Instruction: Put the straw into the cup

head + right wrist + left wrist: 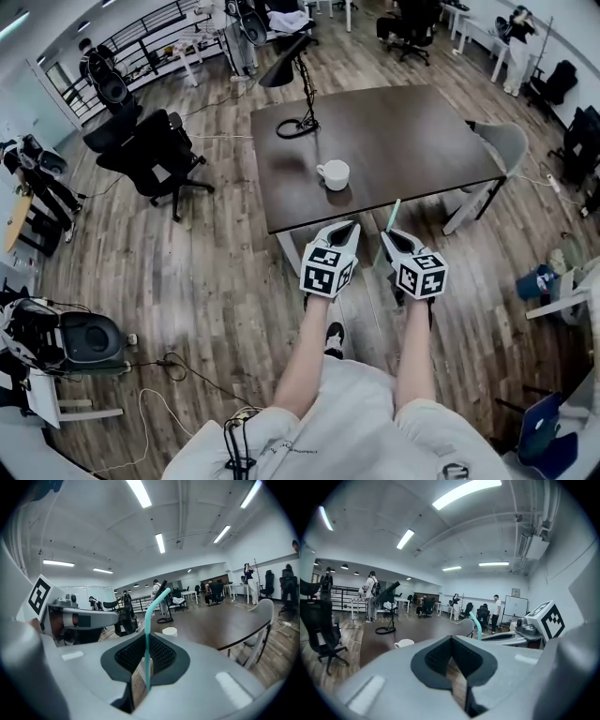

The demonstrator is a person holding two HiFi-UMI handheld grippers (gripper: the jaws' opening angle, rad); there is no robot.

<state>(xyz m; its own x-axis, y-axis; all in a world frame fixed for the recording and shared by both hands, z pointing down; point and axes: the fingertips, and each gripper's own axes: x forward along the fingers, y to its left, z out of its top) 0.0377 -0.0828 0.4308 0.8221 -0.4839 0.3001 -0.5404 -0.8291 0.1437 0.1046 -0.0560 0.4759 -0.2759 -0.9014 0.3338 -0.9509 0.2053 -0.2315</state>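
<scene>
A white cup (334, 174) stands on the dark brown table (412, 131) near its front edge. My right gripper (390, 235) hovers just in front of that edge, shut on a teal straw (394, 214) that points up and toward the table. In the right gripper view the straw (149, 630) rises from between the jaws of the right gripper (146, 662), its bent tip leaning right, with the cup (169, 631) beyond. My left gripper (349, 229) is held beside it, shut and empty; the left gripper view shows this gripper (452, 660), the cup (404, 643) and the straw (476, 625).
A black desk lamp (295, 75) stands at the table's far left. A grey chair (503, 145) sits at the right end, black office chairs (150, 150) to the left. Cables and equipment (66, 342) lie on the wood floor. People stand far off.
</scene>
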